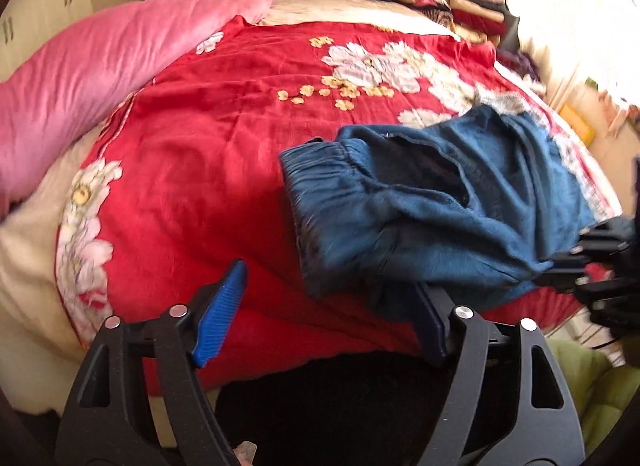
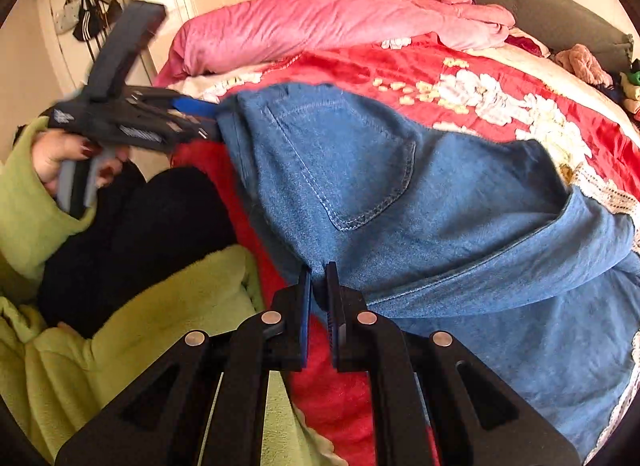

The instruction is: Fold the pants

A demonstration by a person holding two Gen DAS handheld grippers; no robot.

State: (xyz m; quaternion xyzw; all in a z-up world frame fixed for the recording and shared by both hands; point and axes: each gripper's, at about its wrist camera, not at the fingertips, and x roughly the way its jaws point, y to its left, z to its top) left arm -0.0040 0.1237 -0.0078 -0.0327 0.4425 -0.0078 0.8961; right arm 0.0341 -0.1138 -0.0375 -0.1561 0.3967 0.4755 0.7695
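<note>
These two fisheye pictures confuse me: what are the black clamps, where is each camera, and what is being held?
Each clamp is a hand-held gripper carrying its own camera, looking along its fingers. The left wrist view shows the left gripper open, with the blue denim pants draped over one finger. The right wrist view shows the right gripper shut on the pants' edge. A hand in a green sleeve holds the left one. The pants lie on a red flowered blanket, beside a pink quilt.

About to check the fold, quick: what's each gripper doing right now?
Left gripper: open, jeans draped on one finger, not pinched.
Right gripper: closed on the jeans' edge.
</note>
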